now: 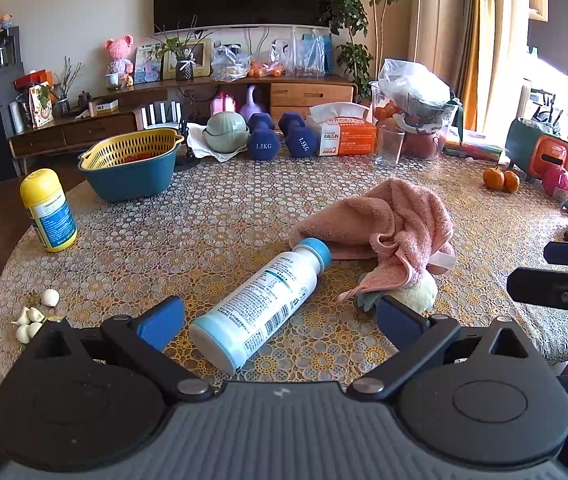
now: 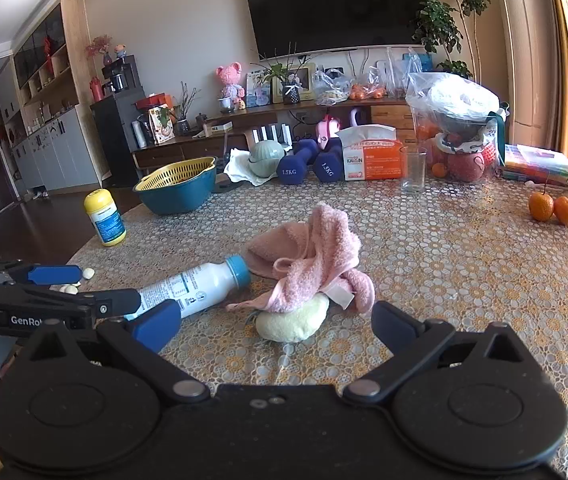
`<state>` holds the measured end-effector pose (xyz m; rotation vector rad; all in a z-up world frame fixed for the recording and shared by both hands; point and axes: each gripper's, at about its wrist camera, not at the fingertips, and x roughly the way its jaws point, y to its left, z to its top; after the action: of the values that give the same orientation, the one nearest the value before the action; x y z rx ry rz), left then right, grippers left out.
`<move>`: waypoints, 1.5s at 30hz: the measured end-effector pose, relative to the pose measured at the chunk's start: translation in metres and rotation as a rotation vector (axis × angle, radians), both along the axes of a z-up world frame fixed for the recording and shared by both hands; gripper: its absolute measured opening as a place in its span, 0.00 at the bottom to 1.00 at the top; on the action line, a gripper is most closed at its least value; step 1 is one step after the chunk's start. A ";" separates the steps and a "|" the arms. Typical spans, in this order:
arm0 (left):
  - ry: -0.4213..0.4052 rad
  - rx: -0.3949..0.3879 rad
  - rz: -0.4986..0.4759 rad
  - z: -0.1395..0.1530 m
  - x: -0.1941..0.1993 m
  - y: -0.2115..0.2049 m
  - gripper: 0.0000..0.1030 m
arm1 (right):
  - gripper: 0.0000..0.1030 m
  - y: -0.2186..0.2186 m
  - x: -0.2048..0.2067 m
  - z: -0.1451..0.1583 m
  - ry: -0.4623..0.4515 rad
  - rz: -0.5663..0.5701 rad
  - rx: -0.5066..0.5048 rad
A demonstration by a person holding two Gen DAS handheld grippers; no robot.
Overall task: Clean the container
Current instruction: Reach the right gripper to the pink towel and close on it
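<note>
Patterned table [image 1: 212, 216], hallway cabinets [image 2: 50, 152] in right view only

Left tool [image 1: 280, 322] and right tool [image 2: 276, 328] gape wide, tilted downward.

Left gripper [image 1: 280, 322] jaws wide apart, blue pads clear of the white plastic bottle with blue cap [image 1: 262, 304] lying between them, cap toward 1 o'clock, touching a crumpled pink towel [image 1: 387, 224] on the lace-patterned tablecloth [image 1: 204, 216].

Patterned surface [image 1: 212, 216] carrying: bottle [image 1: 260, 304] lying flat, pink towel [image 1: 387, 224], yellow jar [image 1: 48, 210] upright, basin [image 1: 132, 168], dumbbells [image 1: 280, 136], glass [image 1: 388, 146], oranges [image 1: 501, 180], garlic [image 1: 32, 316].
</note>
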<state>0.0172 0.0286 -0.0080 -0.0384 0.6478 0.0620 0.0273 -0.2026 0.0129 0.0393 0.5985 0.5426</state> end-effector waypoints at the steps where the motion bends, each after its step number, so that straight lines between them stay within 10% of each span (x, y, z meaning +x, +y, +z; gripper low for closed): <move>1: 0.006 -0.005 0.004 -0.001 0.002 0.001 1.00 | 0.99 0.000 0.002 0.000 -0.002 -0.002 -0.002; 45: 0.168 0.008 0.018 -0.063 0.060 0.040 1.00 | 0.90 0.060 0.160 -0.052 0.102 0.097 -0.205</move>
<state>0.0771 0.0687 -0.0707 -0.0313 0.8152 0.0855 0.1872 -0.1426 -0.0389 -0.1574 0.7564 0.5727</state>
